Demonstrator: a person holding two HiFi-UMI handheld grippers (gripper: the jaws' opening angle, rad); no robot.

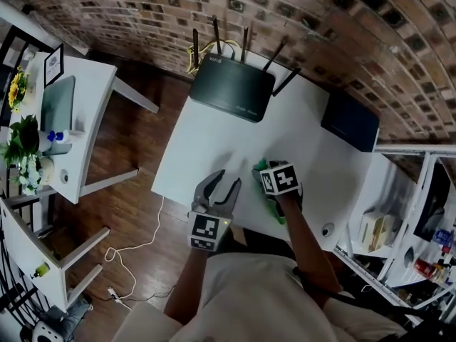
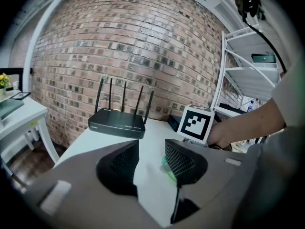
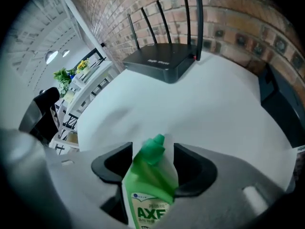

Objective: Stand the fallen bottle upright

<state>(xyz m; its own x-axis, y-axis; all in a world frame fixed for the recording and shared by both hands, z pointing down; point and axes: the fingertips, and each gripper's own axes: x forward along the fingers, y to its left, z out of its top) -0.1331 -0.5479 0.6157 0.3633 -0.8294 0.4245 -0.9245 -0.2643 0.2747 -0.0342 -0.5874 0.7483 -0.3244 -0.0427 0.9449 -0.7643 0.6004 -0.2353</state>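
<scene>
1. Counts: two grippers, one bottle, one router, one dark flat box, one marker cube on each gripper.
2. The left gripper (image 1: 226,179) sits low over the near part of the white table (image 1: 214,141). Its jaws are a narrow gap apart, with only bare tabletop showing between them.
3. The right gripper (image 3: 152,149) has the green bottle (image 3: 148,185) between its jaws. The pads look closed against the bottle's shoulders on both sides, and the cap pokes out past the tips.
4. Bottle location: near the table's front edge, just right of the left gripper. The left gripper view catches a sliver of green beside its right pad.
5. The router (image 1: 231,84) is at the far edge of the table against the brick wall (image 1: 285,13), with five antennas up. The dark flat box (image 1: 349,123) lies to its right.
6. Writing: the bottle label reads "AXE" in green capitals. The round logo and fine print above it are too small to read, and so is the pale print on the router.
7. Hidden: in the head view the right marker cube (image 1: 279,178) covers most of the bottle and all of that gripper's jaws, leaving only green slivers showing.
8. In the right gripper view the frame edge cuts off the bottle's base and the cap is blurred. I can't tell whether the bottle is lying flat or lifted.
</scene>
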